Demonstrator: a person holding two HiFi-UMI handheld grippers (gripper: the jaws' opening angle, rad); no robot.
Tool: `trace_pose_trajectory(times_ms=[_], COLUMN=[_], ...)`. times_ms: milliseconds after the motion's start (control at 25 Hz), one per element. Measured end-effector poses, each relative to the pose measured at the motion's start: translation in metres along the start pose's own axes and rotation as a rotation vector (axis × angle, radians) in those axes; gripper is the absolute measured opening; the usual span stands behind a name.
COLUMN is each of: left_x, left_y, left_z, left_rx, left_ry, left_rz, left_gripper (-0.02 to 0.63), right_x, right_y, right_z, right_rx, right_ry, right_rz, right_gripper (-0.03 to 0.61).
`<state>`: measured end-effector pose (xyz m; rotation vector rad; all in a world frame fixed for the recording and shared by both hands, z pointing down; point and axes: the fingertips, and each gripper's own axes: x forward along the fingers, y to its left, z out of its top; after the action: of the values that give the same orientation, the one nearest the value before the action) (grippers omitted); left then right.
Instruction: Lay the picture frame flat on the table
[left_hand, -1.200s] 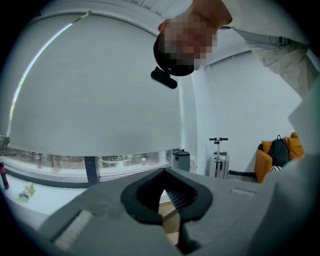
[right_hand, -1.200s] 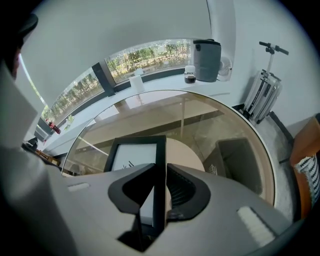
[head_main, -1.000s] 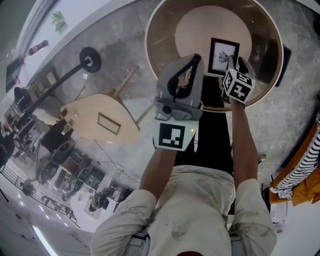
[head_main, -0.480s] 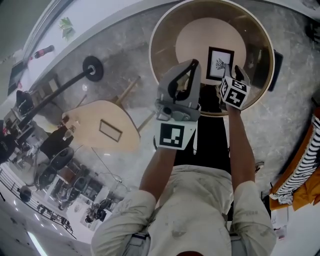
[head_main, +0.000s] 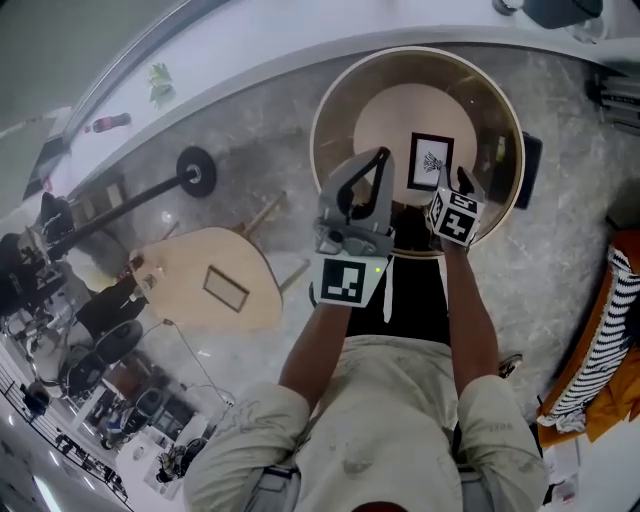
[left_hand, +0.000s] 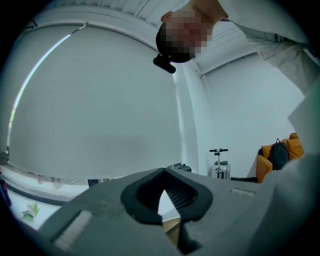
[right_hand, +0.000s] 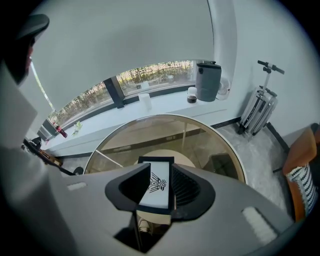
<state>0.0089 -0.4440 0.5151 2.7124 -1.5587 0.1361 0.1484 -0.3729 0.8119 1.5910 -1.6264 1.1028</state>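
Right gripper: fingers closed in on the picture frame, one on each long side rail near its near end. The black border sits against both pads, nothing else between them.

Left gripper: tips together, nothing held, raised and pointing away from the work.

Frame position: over the middle of the round glass table, printed face up towards the head camera. Whether its back already rests on the glass, I cannot tell.

Handling (judgement):
- Small, stiff and probably light, so one gripper should be enough.
- The front may be glazed, so treat it as fragile. Grip only the side rails, never across the face.
- The smooth lacquered rails could slip in the pads if the frame pivots; a hold nearer mid-length would resist that better than this end grip.
- The table top is hard and slick — lower the far edge first, ease the rest down, and open only when it lies steady.
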Motion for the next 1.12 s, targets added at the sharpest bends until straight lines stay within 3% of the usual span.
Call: trace_pose_trajectory(times_ms=[680, 1120], left_x=[-0.042, -0.062], left_y=[-0.002, -0.011], left_z=[0.070, 0.105], left_rx=[0.047, 0.013], left_ry=[-0.036, -0.094], left_rz=[-0.017, -0.050], left_gripper=[0.003, 0.003], right_x=[-0.098, -0.180], right_y=[0.017, 0.043], right_z=[0.020, 0.071], right_rx=[-0.028, -0.090], right_ry=[-0.080, -0.258], right_rz=[-0.011, 0.024], right_gripper=[0.132, 0.133])
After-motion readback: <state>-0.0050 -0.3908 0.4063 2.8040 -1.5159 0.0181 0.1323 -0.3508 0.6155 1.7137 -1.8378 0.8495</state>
